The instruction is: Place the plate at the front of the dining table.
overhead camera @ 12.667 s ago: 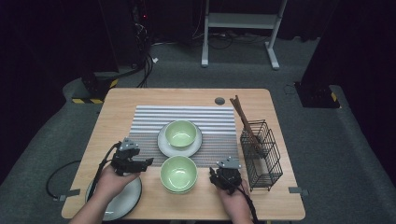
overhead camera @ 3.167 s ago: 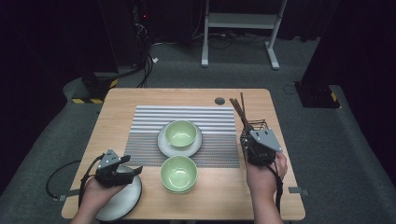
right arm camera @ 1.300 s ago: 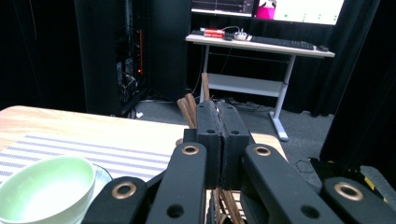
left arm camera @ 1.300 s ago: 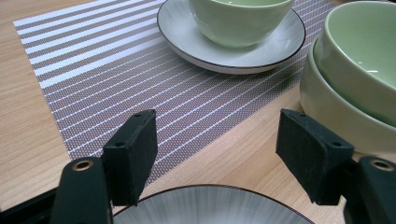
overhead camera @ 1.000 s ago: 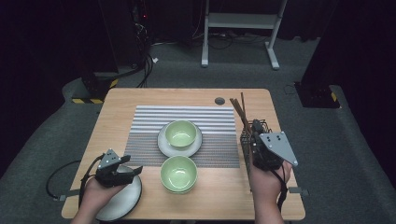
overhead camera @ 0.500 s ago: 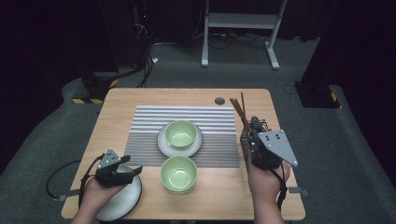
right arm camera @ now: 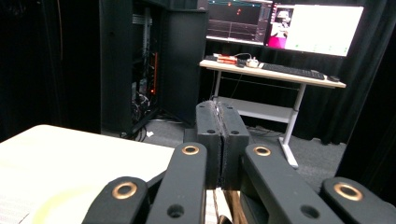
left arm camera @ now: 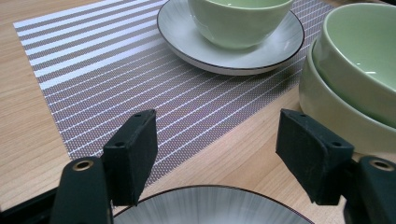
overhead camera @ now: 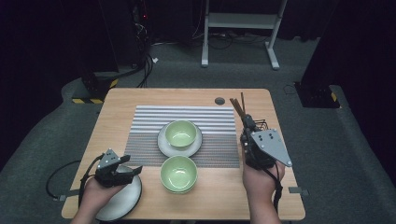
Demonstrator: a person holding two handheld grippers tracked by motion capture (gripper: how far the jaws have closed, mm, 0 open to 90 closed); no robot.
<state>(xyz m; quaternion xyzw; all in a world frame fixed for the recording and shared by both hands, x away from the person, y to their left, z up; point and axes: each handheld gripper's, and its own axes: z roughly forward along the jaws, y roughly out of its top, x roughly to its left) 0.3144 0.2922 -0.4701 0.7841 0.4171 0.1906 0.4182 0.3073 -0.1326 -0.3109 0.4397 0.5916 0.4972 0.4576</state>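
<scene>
My left gripper (overhead camera: 134, 171) hovers open over the far rim of a grey plate (overhead camera: 122, 203) at the table's front left. In the left gripper view its pads (left arm camera: 134, 148) stand wide apart above the plate's rim (left arm camera: 210, 201), with nothing between them. My right gripper (overhead camera: 248, 126) is raised over a black wire basket (overhead camera: 264, 125) at the right edge, beside brown chopsticks (overhead camera: 237, 107) that stick out of it. In the right gripper view the right gripper (right arm camera: 219, 116) is shut, pad against pad, and points level at the room.
A green bowl (overhead camera: 181, 133) sits on a grey plate (overhead camera: 163, 145) on the striped placemat (overhead camera: 144, 126). Stacked green bowls (overhead camera: 179, 173) stand in front of it. A round cable hole (overhead camera: 219, 101) lies at the back. A desk with monitors (right arm camera: 289, 23) stands beyond the table.
Nothing has visibly moved over the last second. Earlier, my right gripper went from beside the front bowls to the basket and tipped up, and my left gripper drew back over the grey plate.
</scene>
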